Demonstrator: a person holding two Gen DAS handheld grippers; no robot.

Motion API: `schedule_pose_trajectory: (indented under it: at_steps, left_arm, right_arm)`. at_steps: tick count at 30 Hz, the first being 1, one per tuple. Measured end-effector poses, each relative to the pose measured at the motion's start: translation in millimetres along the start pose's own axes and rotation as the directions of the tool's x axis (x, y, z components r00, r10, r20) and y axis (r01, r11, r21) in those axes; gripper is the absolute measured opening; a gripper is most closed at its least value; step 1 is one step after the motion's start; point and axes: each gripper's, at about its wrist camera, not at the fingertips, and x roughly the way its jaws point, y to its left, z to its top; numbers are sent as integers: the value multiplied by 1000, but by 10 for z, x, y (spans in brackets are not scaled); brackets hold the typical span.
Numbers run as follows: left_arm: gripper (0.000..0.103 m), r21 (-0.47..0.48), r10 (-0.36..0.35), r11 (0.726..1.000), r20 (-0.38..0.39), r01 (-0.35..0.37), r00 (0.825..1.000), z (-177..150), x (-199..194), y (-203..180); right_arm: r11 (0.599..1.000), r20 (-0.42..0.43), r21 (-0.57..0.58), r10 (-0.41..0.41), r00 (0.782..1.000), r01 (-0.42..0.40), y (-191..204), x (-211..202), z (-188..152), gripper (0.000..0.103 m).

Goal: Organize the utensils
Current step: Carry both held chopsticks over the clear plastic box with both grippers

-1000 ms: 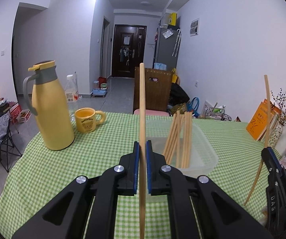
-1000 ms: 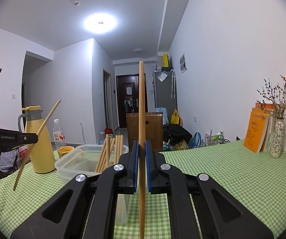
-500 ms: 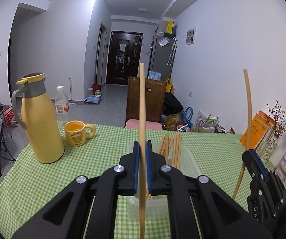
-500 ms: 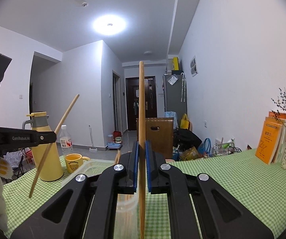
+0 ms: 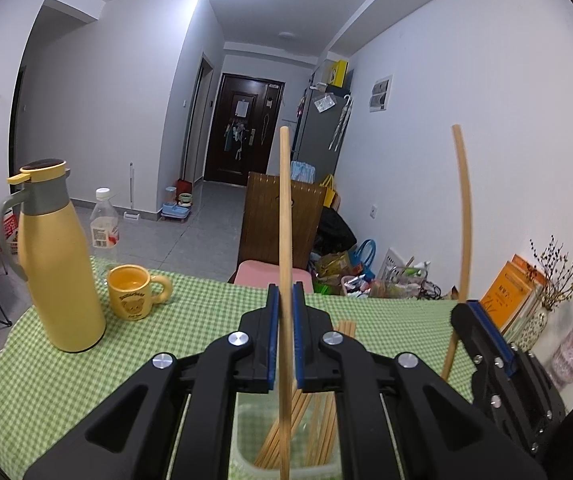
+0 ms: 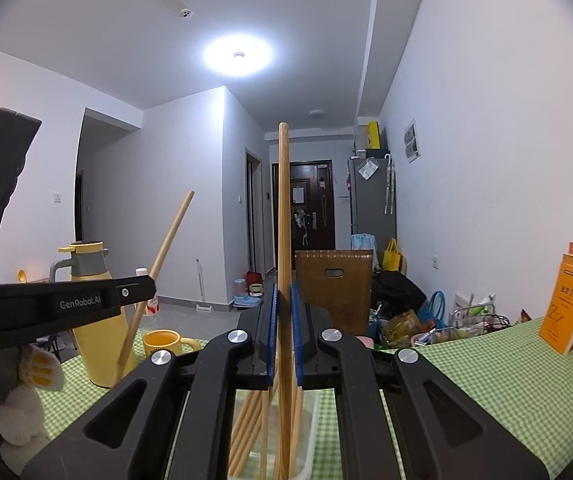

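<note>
Over the last second I have tilted both grippers upward, so the clear plastic container [image 5: 246,436] of chopsticks has slid from mid-frame to the bottom edge in each wrist view. My right gripper [image 5: 486,336] with its chopstick [image 5: 464,216] now looms closer at the left view's right side. The yellow thermos [image 5: 60,264] also appears nearer there.

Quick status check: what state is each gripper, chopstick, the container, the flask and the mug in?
left gripper: shut on a chopstick
right gripper: shut on another chopstick
clear container: open, holding chopsticks
yellow flask: upright, lid closed
yellow mug: upright
</note>
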Motion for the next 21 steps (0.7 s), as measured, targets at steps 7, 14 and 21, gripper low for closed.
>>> schedule_pose_trajectory:
  at_steps: [7,14,21]
  left_arm:
    - [4,-27,-6,1000,-24,6,1000,-61,377,55]
    - [4,12,-3,1000,-65,4,998,-282,728,110]
    - [4,42,-23,999,-73,26,997,-426,838,114]
  right_arm:
    - [998,-48,60,40,998,-37,-120,342,-111,7]
    - [996,-101,66,63,993,-57,-99,529,-392,7]
    - [996,-119,57,76,990,-69,-34,603,-506,7]
